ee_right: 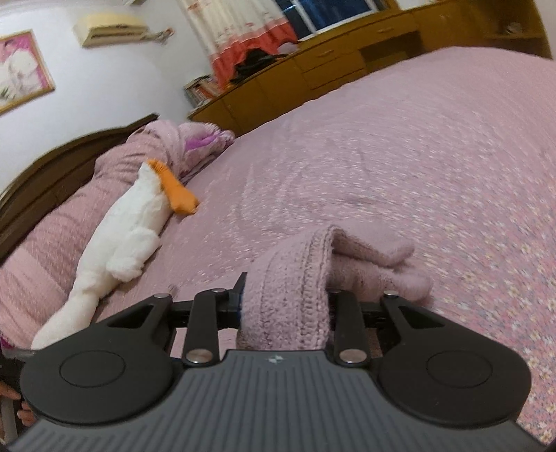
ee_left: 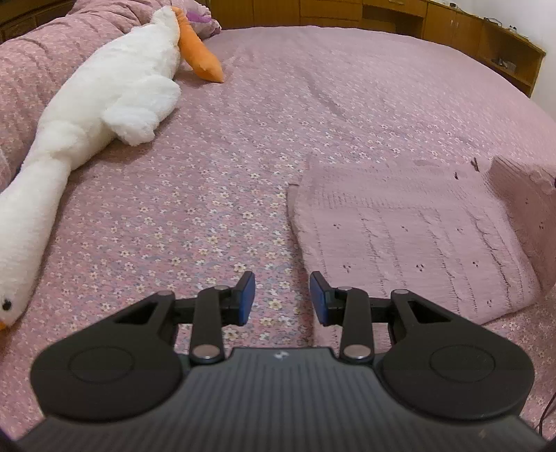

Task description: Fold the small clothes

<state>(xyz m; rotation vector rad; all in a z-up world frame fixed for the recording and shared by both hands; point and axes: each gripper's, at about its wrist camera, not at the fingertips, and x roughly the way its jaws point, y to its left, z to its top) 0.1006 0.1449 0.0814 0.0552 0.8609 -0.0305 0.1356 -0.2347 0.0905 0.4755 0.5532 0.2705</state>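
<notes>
A small pink knitted garment lies flat on the floral pink bedspread, with its right part lifted at the frame's right edge. My left gripper is open and empty, hovering low just left of the garment's near left edge. In the right wrist view my right gripper is shut on a bunched fold of the same knitted garment, held up above the bed; the fabric hides the fingertips.
A long white plush goose with orange feet lies along the left of the bed, next to a rolled pink quilt. Wooden cabinets line the far side. The headboard stands at left.
</notes>
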